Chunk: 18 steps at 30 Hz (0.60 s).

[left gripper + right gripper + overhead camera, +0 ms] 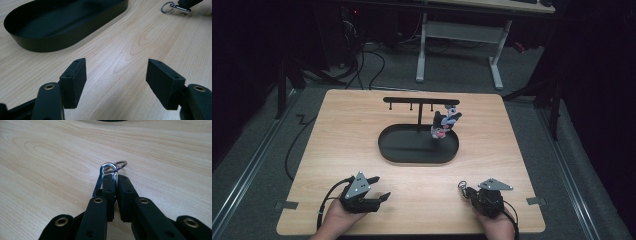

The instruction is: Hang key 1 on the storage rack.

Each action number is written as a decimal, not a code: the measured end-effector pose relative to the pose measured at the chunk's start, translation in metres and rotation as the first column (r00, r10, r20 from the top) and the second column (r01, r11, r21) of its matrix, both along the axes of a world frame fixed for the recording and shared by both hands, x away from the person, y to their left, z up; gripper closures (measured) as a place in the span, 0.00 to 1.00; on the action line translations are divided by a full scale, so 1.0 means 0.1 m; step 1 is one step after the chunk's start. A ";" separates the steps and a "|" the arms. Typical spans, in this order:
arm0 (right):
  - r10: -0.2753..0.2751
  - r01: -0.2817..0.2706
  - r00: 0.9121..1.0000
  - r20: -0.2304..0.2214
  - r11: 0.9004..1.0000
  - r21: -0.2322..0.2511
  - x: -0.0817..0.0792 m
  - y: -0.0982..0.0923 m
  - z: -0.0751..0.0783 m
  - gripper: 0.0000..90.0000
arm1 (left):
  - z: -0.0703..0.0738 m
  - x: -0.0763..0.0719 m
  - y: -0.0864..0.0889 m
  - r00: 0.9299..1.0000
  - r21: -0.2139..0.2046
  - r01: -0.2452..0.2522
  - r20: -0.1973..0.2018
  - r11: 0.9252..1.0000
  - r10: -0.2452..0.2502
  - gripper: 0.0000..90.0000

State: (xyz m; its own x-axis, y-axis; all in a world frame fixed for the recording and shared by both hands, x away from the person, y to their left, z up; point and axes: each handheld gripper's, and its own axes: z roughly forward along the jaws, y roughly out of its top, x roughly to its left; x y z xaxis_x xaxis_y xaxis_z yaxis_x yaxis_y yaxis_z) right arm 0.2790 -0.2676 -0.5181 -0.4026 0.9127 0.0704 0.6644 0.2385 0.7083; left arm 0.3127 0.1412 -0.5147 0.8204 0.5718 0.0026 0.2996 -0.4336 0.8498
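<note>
A silver snap clip (103, 173) with a key ring (121, 164) lies low over the wooden table, and my right gripper (116, 178) is shut on it, the ring poking out past the fingertips. From above, that gripper (466, 191) sits near the table's front right with the ring (461, 185) at its tip. My left gripper (380, 187) rests at the front left, open, with nothing between its jaws (116, 82). Its view catches the clip (175, 6) off to the upper right. A small black, white and pink toy charm (444, 122) hangs from the black rack (421, 100).
A black oval tray (387, 150) forms the rack's base at the table's middle (62, 41). Bare wood lies between the tray and both grippers. Tape marks sit at the front corners. Beyond the table is grey floor with desk legs and cables.
</note>
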 end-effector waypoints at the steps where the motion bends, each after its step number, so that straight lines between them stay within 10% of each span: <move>1: 0.004 -0.004 1.000 -0.004 1.000 -0.013 0.00 0.02 0.01 0.95 | 0.00 0.00 0.00 1.000 0.000 -0.001 0.002 1.000 0.001 0.37; 12: 0.060 -0.079 0.992 -0.113 0.982 -0.173 0.15 0.16 0.07 0.95 | 0.01 -0.01 0.03 1.000 0.001 -0.007 0.008 1.000 0.007 0.37; 18: 0.088 -0.148 0.967 -0.238 0.958 -0.247 0.26 0.21 0.18 0.91 | 0.03 -0.02 0.04 1.000 -0.001 0.007 0.019 1.000 -0.007 0.37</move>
